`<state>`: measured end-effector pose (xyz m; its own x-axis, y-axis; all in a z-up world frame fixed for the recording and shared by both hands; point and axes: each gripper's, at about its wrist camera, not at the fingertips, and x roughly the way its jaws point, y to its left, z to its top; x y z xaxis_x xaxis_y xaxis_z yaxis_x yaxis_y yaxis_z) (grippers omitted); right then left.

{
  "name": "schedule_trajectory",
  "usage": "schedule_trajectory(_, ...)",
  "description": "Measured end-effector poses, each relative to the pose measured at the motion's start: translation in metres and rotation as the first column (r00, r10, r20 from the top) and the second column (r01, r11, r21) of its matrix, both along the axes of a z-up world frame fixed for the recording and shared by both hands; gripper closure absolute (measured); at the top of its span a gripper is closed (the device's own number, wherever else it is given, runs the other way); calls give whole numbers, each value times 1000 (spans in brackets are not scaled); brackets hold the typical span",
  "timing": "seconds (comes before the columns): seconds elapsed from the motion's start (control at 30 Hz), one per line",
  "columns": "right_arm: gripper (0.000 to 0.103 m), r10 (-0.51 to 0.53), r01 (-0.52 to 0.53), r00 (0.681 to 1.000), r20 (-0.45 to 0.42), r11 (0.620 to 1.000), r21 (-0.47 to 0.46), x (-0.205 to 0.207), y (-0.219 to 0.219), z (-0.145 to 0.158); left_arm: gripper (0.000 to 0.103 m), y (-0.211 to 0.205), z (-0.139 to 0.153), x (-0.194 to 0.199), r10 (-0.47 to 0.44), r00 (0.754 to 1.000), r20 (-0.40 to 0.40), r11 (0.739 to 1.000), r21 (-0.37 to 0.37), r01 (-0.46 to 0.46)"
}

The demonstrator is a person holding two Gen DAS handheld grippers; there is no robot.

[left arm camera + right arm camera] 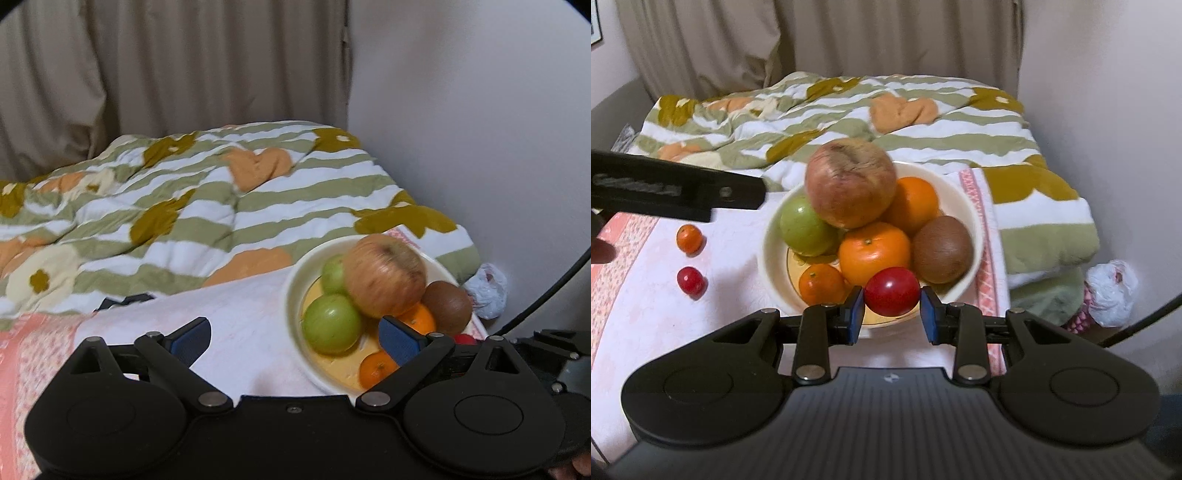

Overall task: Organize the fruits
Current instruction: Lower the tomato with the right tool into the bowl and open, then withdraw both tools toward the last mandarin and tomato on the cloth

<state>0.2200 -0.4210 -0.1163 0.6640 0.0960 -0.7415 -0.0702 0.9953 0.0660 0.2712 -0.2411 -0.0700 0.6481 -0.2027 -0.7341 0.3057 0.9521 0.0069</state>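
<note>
Right wrist view: the right gripper (892, 308) clamps a small red fruit (892, 291) between its blue pads, at the near rim of a cream bowl (964, 192). An apple (851, 182) tops the oranges, green fruit and kiwi (942, 249) piled in the bowl. Left of the bowl, a small orange (689, 239) and another red fruit (690, 280) lie on the pink cloth (646, 317). The left gripper (293, 339) is spread wide and empty.

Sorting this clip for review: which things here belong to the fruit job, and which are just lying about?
Job: bowl of fruit, red fruit in the right tool, small orange fruit and small red fruit on the cloth, left tool.
Lying about: striped blanket, plastic bag, curtain.
</note>
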Motion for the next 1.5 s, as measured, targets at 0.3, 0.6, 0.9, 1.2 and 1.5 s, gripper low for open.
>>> schedule_trajectory(0.3,37,32,-31,999,11,999,-32,0,9,-9,4,27,-1,-20,80,997,-3,997,-6,-80)
schedule_trajectory(0.6,14,16,-14,998,66,999,-44,-22,6,8,4,41,10,-53,117,993,13,993,-27,-117)
schedule_trajectory(0.9,14,11,-7,995,98,999,-49,-65,5,33,4,49,30,-98,149,987,61,988,-56,-146)
schedule_trajectory(1.2,14,14,-11,993,114,1000,-23,-99,5,57,4,72,48,-141,211,972,99,977,-63,-205)
schedule_trajectory(1.5,0,52,-48,990,128,998,-34,-118,28,80,0,111,65,-162,256,958,128,967,-37,-254)
